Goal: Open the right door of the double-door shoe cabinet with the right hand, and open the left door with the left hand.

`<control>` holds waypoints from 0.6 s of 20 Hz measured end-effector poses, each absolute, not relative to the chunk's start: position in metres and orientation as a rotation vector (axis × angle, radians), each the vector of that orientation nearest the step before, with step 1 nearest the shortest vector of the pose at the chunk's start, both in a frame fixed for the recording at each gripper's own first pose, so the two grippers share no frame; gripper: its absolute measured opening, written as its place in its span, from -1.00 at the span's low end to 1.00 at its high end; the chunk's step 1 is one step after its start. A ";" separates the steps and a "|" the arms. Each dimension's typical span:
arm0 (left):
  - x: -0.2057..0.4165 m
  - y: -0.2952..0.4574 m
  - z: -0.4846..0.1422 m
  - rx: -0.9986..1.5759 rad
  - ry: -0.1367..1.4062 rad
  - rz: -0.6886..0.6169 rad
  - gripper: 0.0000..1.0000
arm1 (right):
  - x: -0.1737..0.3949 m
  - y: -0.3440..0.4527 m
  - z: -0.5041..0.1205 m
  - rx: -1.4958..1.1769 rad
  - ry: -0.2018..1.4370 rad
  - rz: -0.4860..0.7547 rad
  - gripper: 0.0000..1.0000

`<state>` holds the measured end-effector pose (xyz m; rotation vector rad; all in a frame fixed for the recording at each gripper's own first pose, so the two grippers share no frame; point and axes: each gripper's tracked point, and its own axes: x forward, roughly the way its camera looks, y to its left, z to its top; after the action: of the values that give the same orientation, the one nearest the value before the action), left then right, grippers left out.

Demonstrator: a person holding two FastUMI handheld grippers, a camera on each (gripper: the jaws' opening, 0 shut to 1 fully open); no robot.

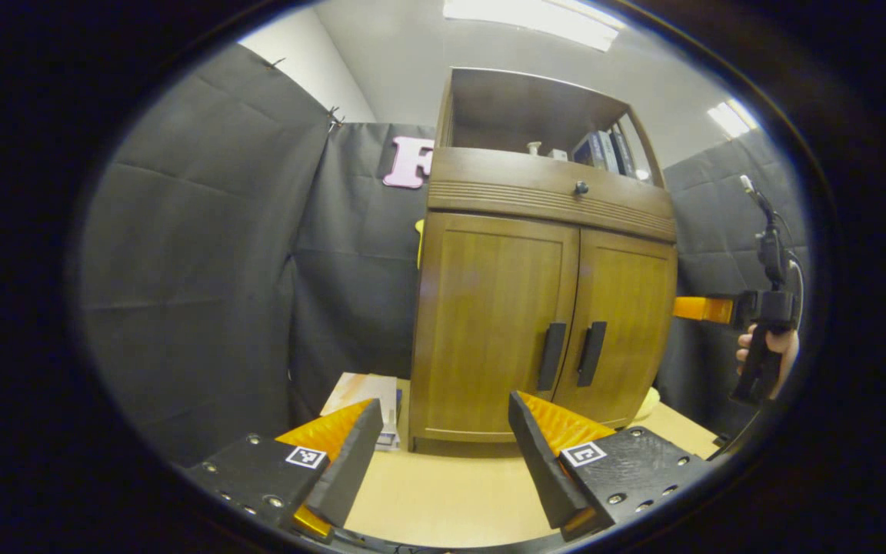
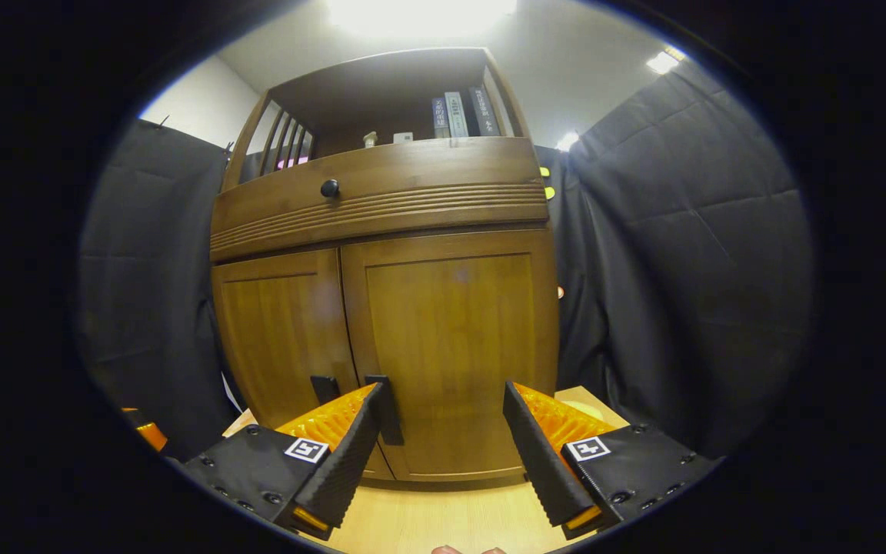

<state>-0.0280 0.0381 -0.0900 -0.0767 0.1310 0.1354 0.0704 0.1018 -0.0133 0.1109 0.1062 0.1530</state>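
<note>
**Both doors shut, right gripper nearer its handle**

The shoe cabinet (image 1: 543,308) stands on a light wooden table (image 1: 443,492), and its 2 doors are closed, flush with each other. The right door (image 2: 451,346) carries a dark vertical bar, the right handle (image 2: 388,412), just beside the centre seam; the left door (image 1: 493,323) has its twin, the left handle (image 1: 551,356), on the other side of that seam. Both bars run upright, so a grip has to close across them from side to side.

The right gripper (image 2: 443,442) has its fingers spread apart with nothing between them. It sits close to the cabinet front, and the right handle lies ahead and slightly left of its centre line, partly behind its left finger. The left gripper (image 1: 443,446), also spread and holding nothing, hangs farther back; its handle lies ahead and off to its right.

By my reading, the right gripper is the nearer to a grasp, needing a small leftward shift and an advance.
</note>
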 end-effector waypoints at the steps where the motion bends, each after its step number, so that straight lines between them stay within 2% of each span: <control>1: -0.029 0.042 -0.091 -0.079 0.134 0.143 0.92 | 0.076 0.109 -0.013 0.103 0.102 0.163 0.92; 2: -0.031 0.045 -0.093 -0.080 0.137 0.151 0.92 | 0.081 0.116 -0.014 0.092 0.101 0.172 0.84; 5: -0.034 0.054 -0.098 -0.082 0.143 0.180 0.89 | 0.092 0.138 -0.020 0.073 0.112 0.204 0.84; 7: -0.033 0.056 -0.099 -0.085 0.147 0.194 0.92 | 0.100 0.152 -0.025 0.079 0.135 0.229 0.93; 12: -0.033 0.067 -0.107 -0.096 0.157 0.232 0.92 | 0.130 0.180 -0.035 0.068 0.145 0.243 0.84</control>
<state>-0.0326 0.0672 -0.1069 -0.0963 0.1568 0.2321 0.1302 0.1798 -0.0351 0.0681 0.1453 0.2425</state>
